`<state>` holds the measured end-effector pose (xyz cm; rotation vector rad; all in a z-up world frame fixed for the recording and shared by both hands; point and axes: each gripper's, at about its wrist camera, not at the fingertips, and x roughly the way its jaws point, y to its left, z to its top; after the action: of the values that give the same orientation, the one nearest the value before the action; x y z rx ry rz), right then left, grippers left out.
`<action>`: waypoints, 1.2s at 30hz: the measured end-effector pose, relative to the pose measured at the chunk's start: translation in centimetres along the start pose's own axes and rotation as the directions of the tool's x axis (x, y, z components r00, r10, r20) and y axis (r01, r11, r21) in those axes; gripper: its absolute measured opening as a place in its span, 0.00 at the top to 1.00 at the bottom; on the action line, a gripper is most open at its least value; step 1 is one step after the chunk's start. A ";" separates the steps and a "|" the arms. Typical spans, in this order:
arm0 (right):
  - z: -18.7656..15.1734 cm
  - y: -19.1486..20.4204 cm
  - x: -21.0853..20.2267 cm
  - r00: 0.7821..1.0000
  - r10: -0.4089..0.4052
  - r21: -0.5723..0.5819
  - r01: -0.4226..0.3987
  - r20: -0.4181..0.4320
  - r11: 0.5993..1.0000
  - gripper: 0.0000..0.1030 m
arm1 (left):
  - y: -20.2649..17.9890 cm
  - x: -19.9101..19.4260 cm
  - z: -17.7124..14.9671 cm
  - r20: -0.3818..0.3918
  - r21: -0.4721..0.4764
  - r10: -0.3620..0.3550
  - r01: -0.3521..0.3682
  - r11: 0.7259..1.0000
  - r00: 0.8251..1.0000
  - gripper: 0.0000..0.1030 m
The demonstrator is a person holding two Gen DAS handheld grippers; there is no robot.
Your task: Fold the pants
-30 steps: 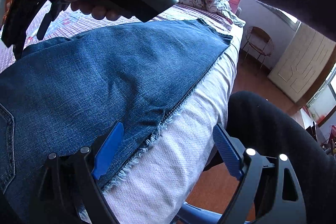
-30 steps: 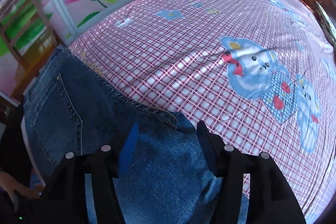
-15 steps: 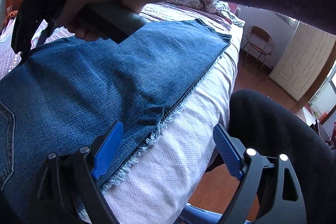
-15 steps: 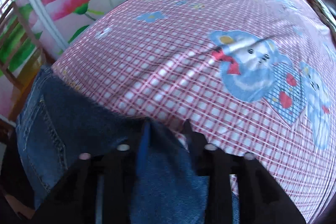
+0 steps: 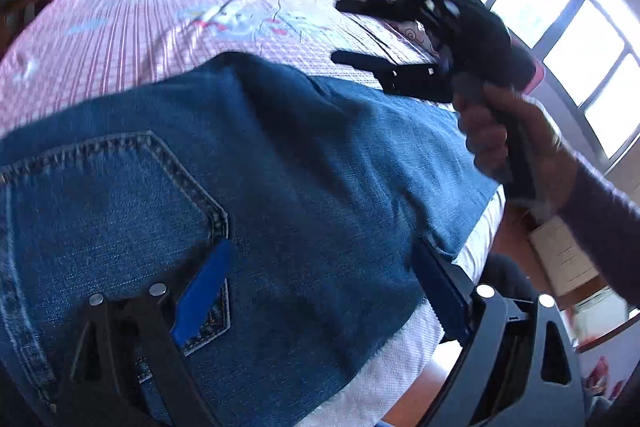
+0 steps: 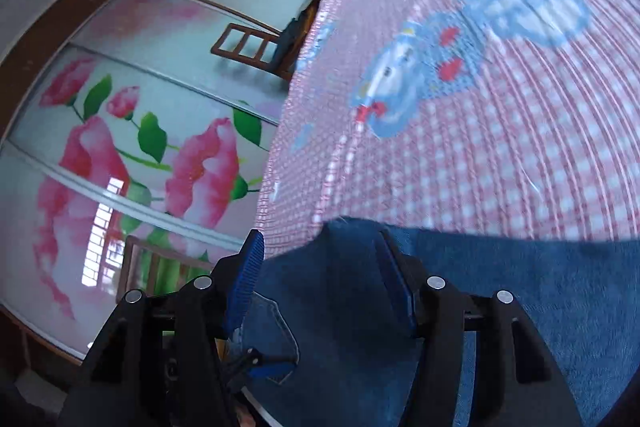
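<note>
Both grippers, left gripper (image 5: 320,287) and right gripper (image 6: 320,283), stand open, right just widening, gripping nothing; jeans (image 5: 300,167) overhang the bed (image 5: 160,7) edge and may slide.

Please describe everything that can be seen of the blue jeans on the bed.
The jeans are of mid-blue denim and lie spread flat on the pink checked bedsheet, near the edge of the bed. A back pocket with pale double stitching faces up. One edge is frayed, with white threads, and lies on white textured cloth. In the right wrist view a corner of the denim stands up between the fingers. Neither gripper visibly pinches the cloth.
</note>
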<state>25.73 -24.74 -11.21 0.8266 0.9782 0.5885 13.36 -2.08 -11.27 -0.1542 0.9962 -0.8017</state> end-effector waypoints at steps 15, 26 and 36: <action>-16.6 -5.8 -9.5 0.995 0.027 0.172 -0.044 0.100 0.984 0.98 | -3.4 0.5 -3.8 0.022 0.140 0.023 -0.026 0.990 0.999 0.09; -19.0 -9.5 -24.1 0.858 -0.126 0.397 -0.096 0.498 0.913 0.52 | -3.9 0.7 -3.8 0.037 0.148 0.064 -0.069 0.987 0.997 0.06; -20.8 -17.2 -34.2 0.653 -0.359 0.594 -0.174 0.666 0.786 0.52 | -4.4 1.1 -3.6 0.016 0.162 0.096 -0.098 0.982 0.995 0.05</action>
<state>-6.89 -53.23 -15.32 1.4471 0.3876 -0.2505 8.48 -5.09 -11.95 0.0311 0.9198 -0.7886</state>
